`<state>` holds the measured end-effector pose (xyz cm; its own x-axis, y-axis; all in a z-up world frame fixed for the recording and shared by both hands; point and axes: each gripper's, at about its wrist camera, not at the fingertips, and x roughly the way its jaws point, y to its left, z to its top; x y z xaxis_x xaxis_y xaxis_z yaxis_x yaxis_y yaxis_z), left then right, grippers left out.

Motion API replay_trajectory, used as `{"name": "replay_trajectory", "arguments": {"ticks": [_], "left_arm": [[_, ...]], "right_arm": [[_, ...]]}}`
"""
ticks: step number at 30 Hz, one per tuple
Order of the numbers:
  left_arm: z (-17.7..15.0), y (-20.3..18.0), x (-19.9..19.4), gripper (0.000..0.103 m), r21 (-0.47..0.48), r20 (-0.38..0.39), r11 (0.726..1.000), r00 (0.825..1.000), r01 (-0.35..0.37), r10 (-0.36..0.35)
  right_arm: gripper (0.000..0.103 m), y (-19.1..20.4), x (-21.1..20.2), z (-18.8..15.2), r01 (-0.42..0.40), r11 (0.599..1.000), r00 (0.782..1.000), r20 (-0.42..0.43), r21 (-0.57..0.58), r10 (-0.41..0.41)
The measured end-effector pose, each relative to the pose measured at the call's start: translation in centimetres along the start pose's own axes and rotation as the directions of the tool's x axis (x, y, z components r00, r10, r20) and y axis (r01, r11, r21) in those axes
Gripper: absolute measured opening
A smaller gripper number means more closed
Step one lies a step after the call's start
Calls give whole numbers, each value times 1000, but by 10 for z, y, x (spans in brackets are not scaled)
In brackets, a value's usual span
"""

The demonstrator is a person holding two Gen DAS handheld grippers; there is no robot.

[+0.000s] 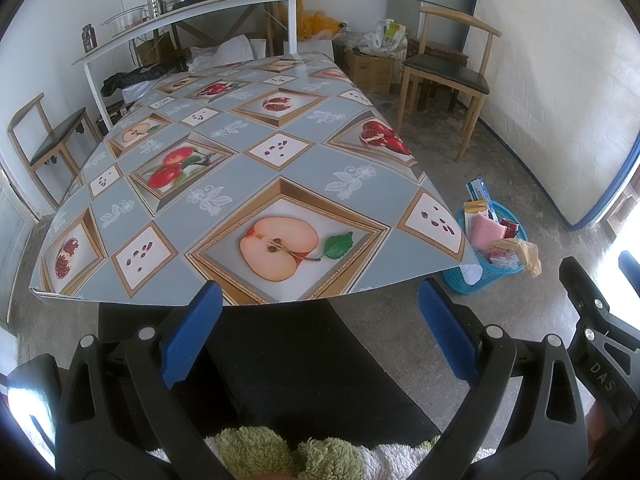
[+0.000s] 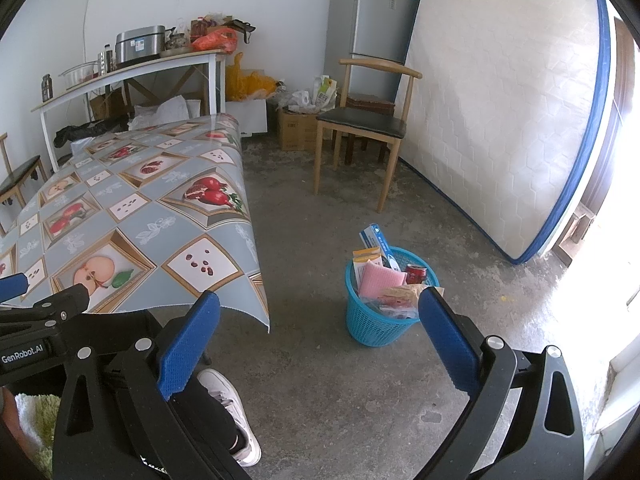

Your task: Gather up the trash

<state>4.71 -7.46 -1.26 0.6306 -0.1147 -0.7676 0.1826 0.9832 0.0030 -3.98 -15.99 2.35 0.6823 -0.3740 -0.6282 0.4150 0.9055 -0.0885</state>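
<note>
Both grippers hover at the near edge of the surface [image 1: 224, 152], which is covered by a fruit-print cloth and shows no loose item anywhere from near edge to far edge. The left gripper [image 1: 320, 336] has its jaws spread wide with nothing between them; the right gripper [image 2: 320, 344] likewise has its jaws spread and empty.

The trash sits in a blue basket [image 2: 374, 320] on the floor [image 2: 320, 380], off the near right corner of the surface and just beyond the hanging cloth. Visible in it are a pink pad [image 2: 380, 278], a red can [image 2: 416, 272], a blue-and-white box [image 2: 376, 240] standing above the rim, and a crumpled tan wrapper [image 1: 520, 254] draped over the near rim. The basket looks heaped to its rim.

Judged from this layout, collection appears largely done; the step in hand is most likely a check for leftovers. To do it well, sweep both views along the edges of the surface and the floor around the basket before moving either gripper. The tan wrapper is the piece most likely to slip out: if it needs seating, the right gripper is the nearer one, and it should pinch the wrapper by a raised fold and press it toward the basket's middle, without knocking the tall box or tipping the light basket. A person's shoe [image 2: 230, 412] lies near the right gripper.
</note>
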Motion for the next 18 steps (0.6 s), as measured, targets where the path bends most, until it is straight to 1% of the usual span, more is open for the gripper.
{"name": "replay_trajectory", "arguments": {"ticks": [18], "left_arm": [[1,1,0,94,-2,0,1000,1000,1,-1]], "right_arm": [[97,0,-1,-3,2,1000,1000,4,0,-2]]}}
